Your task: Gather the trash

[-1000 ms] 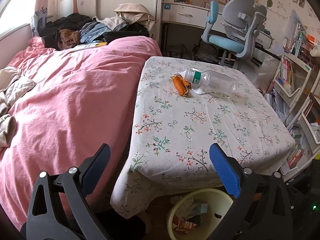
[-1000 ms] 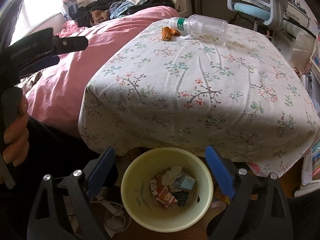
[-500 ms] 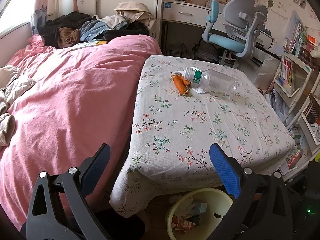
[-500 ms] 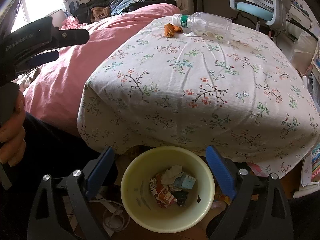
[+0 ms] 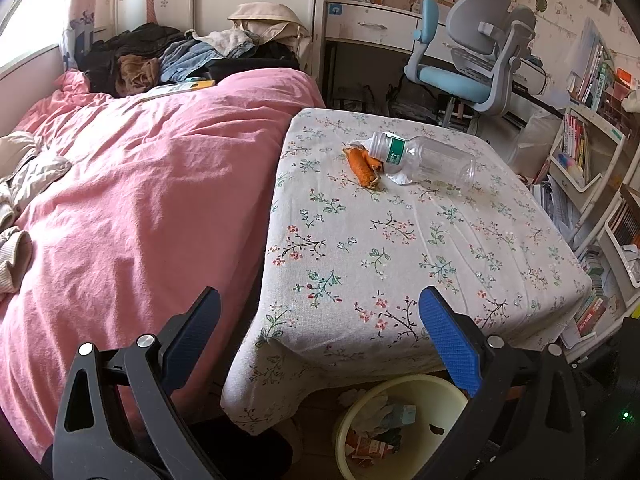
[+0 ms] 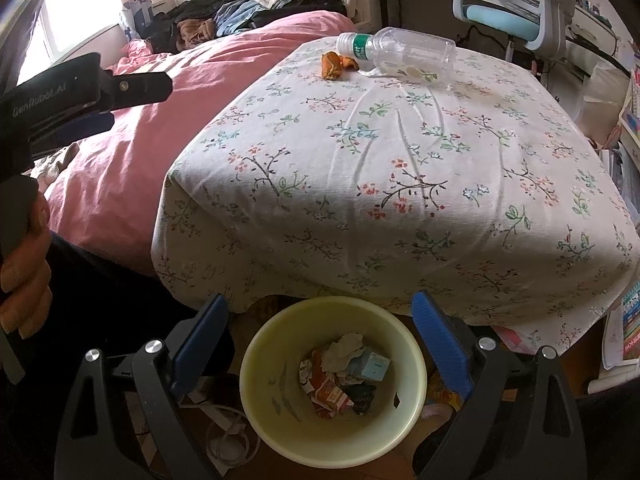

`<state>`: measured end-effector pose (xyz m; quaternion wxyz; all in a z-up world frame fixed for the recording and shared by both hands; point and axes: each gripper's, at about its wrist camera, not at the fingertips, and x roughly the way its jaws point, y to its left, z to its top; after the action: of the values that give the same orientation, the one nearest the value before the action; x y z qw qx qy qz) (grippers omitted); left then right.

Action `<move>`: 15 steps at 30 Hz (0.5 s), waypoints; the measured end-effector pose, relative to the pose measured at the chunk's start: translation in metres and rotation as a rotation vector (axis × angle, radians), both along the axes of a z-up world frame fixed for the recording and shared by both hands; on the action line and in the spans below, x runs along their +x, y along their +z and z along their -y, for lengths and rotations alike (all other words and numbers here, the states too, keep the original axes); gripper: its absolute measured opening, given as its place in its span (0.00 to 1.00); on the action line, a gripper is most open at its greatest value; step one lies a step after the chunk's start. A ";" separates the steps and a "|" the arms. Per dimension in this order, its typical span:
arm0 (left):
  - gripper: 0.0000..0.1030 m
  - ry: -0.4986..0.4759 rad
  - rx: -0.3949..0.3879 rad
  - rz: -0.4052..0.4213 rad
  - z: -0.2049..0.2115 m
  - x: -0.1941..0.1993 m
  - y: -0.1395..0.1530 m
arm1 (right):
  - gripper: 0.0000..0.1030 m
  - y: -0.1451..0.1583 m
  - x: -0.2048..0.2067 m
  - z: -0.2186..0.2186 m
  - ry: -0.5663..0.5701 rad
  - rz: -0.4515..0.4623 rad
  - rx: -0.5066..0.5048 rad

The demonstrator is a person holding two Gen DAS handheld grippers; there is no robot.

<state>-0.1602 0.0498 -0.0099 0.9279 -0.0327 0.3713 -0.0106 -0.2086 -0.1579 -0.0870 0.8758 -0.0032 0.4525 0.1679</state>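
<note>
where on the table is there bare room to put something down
The whole near half of the floral tablecloth is bare, out to its front and right edges. It is crowded only at the far left, where the plastic bottle lies beside the orange wrapper.

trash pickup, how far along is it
Done: the yellow bin below the table edge already holds crumpled wrappers and a small carton. In hand: nothing; the left gripper and right gripper are open and empty. Left: the plastic bottle and orange wrapper on the table.

Both wrist views face the table (image 5: 400, 240), right lower, over bin (image 6: 408, 420).
</note>
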 end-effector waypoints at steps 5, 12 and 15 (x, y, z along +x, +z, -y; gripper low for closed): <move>0.93 0.001 0.000 -0.001 0.000 0.000 0.000 | 0.87 0.000 0.000 0.000 0.001 0.000 0.000; 0.93 0.000 0.002 -0.004 0.001 -0.001 -0.002 | 0.87 0.000 0.000 0.001 0.000 0.000 0.001; 0.93 0.000 0.001 -0.004 0.001 0.000 -0.001 | 0.88 0.000 0.001 0.003 -0.003 0.000 0.001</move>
<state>-0.1601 0.0488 -0.0114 0.9272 -0.0320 0.3732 -0.0104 -0.2071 -0.1604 -0.0869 0.8760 -0.0019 0.4526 0.1666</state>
